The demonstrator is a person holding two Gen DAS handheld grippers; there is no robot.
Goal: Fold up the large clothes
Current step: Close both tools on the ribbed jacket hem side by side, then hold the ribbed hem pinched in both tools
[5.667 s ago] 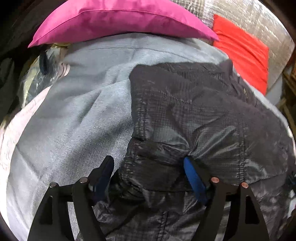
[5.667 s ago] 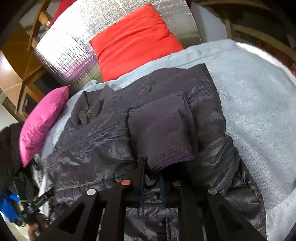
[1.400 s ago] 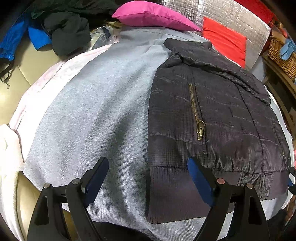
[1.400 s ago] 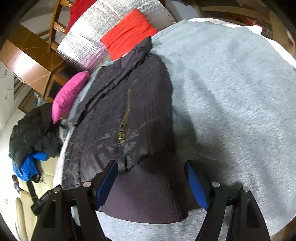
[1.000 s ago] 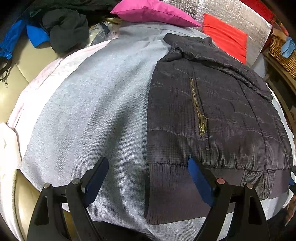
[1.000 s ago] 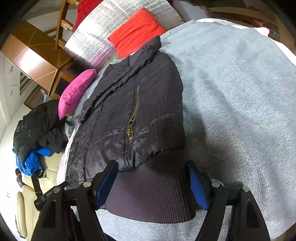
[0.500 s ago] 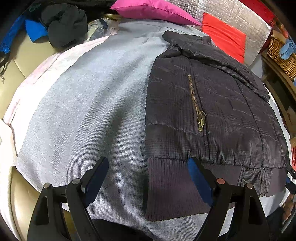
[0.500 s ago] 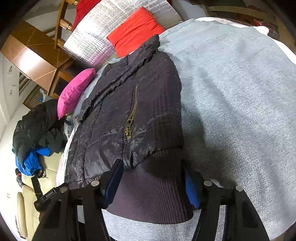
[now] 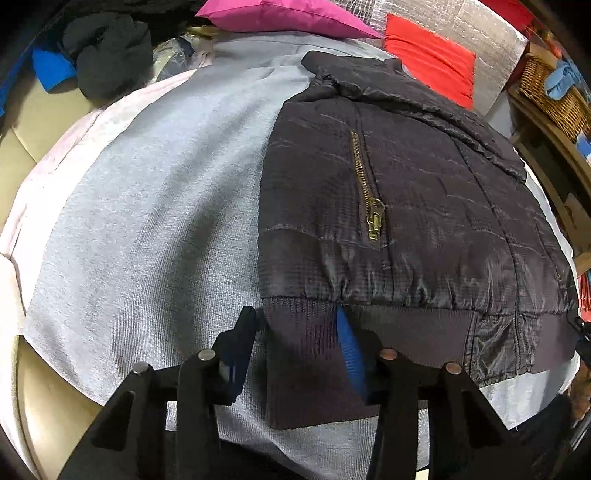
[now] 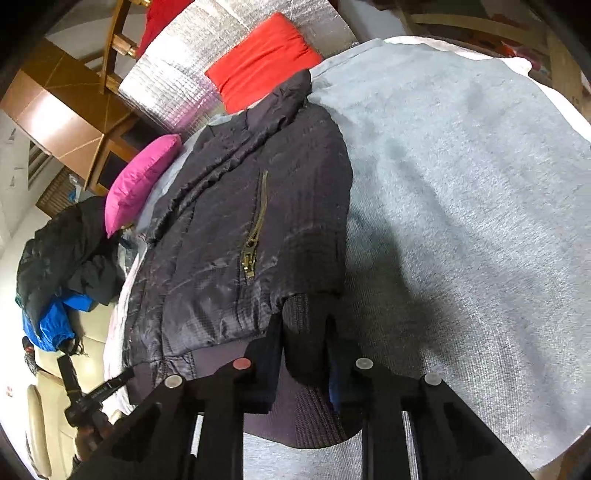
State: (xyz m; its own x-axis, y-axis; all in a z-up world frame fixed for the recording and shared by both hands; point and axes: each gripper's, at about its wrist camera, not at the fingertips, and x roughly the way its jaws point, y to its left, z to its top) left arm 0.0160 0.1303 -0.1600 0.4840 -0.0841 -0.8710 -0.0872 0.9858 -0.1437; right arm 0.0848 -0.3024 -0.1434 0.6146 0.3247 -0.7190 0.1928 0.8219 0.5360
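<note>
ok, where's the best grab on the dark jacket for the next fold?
Probably the ribbed hem band of the dark jacket, from the near edge. It lies flat, overhanging the puffy body. The left hand-held gripper and right hand-held gripper are closing there, hem between them.

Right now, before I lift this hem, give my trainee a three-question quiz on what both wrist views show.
1. True or false: the jacket lies on a grey blanket.
2. Which part of the jacket sits between the right gripper fingers? A collar, B ribbed hem, C zipper pull
3. What colour is the cushion beyond the jacket's collar in the left wrist view?

Key: 1 true; 2 B; 3 pink.
</note>
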